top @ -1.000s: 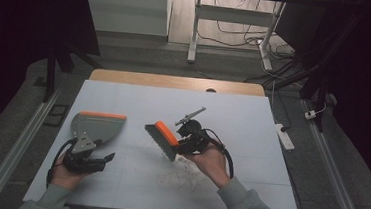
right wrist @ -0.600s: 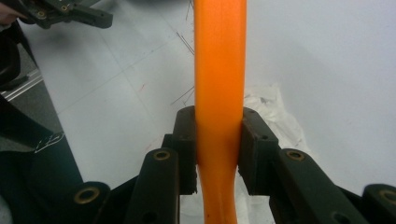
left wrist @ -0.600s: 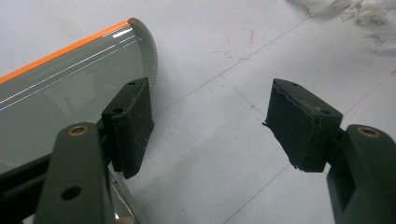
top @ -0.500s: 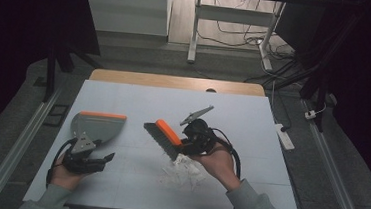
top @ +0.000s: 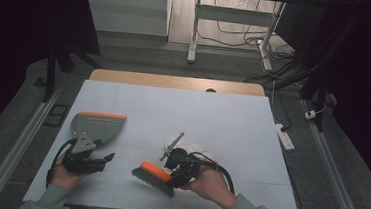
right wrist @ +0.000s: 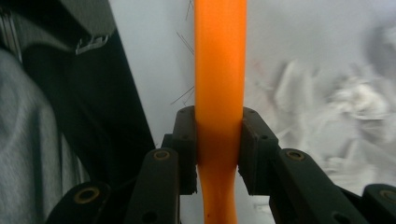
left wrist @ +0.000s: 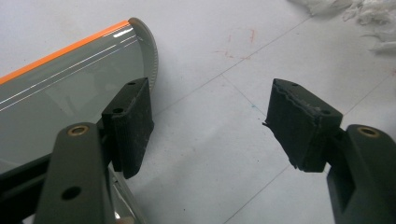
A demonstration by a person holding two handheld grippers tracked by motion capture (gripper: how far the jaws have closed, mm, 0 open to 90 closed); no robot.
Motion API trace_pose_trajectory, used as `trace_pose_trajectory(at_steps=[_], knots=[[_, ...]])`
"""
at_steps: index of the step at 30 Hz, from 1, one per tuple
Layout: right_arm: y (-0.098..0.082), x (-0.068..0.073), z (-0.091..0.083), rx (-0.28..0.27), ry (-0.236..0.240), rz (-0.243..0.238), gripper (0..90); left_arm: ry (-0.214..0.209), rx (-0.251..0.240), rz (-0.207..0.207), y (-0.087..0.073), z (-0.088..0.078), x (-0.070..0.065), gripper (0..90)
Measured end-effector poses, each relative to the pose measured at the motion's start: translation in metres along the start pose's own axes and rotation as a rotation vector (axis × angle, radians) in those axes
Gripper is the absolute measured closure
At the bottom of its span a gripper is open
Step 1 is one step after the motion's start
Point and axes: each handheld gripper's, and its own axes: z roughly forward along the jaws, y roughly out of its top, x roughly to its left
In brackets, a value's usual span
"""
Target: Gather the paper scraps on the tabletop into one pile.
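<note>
White table (top: 252, 120) | right gripper (top: 175, 176) clamps brush (top: 154, 175) | left gripper (top: 100, 159) spread, possibly touching dustpan (top: 96, 126)

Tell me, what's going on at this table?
A person is sweeping up. The right hand-held gripper is shut on the orange handle of a brush, its bristles on the white table beside a pile of white scraps. The left hand-held gripper is open beside a grey dustpan.
</note>
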Motion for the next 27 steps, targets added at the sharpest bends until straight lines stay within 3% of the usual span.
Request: trace_pose_trajectory(at_steps=[3, 6, 9, 15, 17, 27], knots=[[0.003, 0.001, 0.007, 0.028, -0.025, -0.031, 70.1, 0.001, 0.001, -0.001, 0.000, 0.000, 0.000, 32.4], [0.007, -0.006, 0.007, 0.041, -0.066, -0.030, 70.1, 0.002, 0.002, -0.002, -0.001, 0.000, 0.001, 32.4], [0.007, -0.022, 0.004, 0.045, -0.094, 0.004, 70.1, 0.002, 0.003, -0.003, -0.001, 0.000, 0.001, 32.4], [0.001, -0.055, -0.010, 0.012, -0.218, 0.067, 70.1, 0.002, 0.003, -0.004, -0.001, 0.000, 0.001, 32.4], [-0.002, -0.060, -0.018, -0.027, -0.196, 0.080, 70.1, 0.003, 0.003, -0.005, -0.001, 0.000, 0.002, 32.4], [-0.021, -0.044, -0.073, -0.187, -0.197, 0.015, 70.0, 0.002, 0.009, 0.001, -0.001, 0.002, 0.000, 32.4]])
